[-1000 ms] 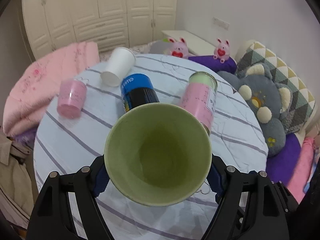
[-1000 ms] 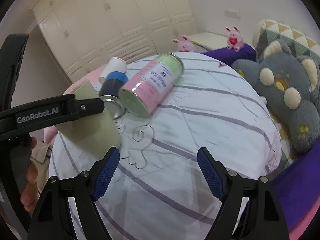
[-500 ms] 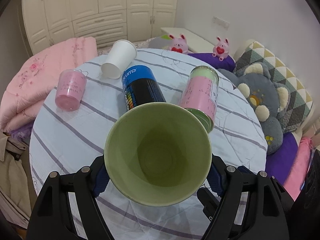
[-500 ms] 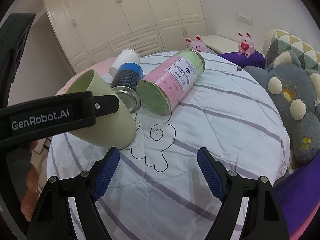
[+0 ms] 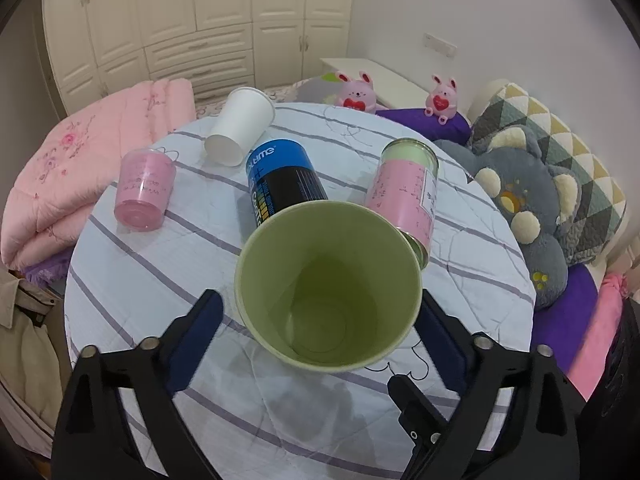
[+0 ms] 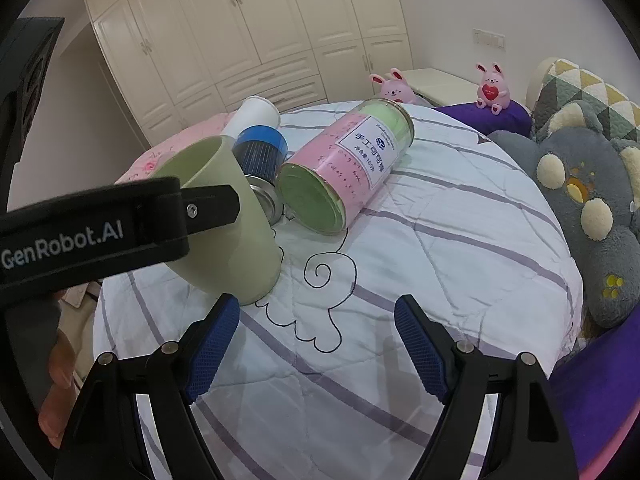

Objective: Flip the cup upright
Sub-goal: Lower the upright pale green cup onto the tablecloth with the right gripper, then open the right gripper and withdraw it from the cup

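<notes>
A light green cup stands mouth up, slightly tilted, on the round striped table. My left gripper straddles it with the blue pads spread wider than the cup; the left pad stands clear of its wall. In the right wrist view the cup sits at the left with its base on the cloth, and the left gripper's finger crosses in front of it. My right gripper is open and empty over the table, right of the cup.
Behind the cup lie a blue-black can, a pink-green can and a white paper cup. A pink cup stands upside down at the left. Plush toys and a pink quilt ring the table.
The green cup has been tipped from tilted to nearly upright and lowered onto the table. My left gripper's jaws have spread apart around it. The right gripper has stayed open.
</notes>
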Demonstrator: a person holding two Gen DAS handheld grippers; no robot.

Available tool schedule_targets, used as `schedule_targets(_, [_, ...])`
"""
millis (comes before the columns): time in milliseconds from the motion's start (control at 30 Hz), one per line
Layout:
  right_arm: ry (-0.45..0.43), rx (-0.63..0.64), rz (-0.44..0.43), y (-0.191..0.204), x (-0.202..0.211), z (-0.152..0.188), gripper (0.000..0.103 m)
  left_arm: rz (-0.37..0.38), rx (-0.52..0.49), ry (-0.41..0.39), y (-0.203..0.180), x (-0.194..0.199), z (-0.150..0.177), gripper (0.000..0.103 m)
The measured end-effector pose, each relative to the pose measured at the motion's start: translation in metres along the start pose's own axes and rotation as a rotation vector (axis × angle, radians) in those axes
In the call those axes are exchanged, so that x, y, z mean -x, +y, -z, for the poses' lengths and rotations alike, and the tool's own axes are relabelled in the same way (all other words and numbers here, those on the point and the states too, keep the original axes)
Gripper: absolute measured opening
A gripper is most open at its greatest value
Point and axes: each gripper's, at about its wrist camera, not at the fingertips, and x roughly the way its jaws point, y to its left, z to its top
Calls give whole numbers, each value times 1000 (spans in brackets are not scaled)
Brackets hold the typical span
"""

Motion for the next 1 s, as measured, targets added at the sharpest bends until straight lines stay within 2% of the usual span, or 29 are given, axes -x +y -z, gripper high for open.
schedule_targets(433, [-14,9,8,7,7,0,81,14,8,-28,6,16,3,98])
schedule_targets(667, [-48,7,21,11,20,0,81,32,19,-75,13,38,8,98])
schedule_targets(733, [-59,9,28,12,26,0,81,38,20,-89,15,46,10,103])
schedule_targets(1000, [-105,0,59,16,51,0,81,62,23,-147,30,80,26,103])
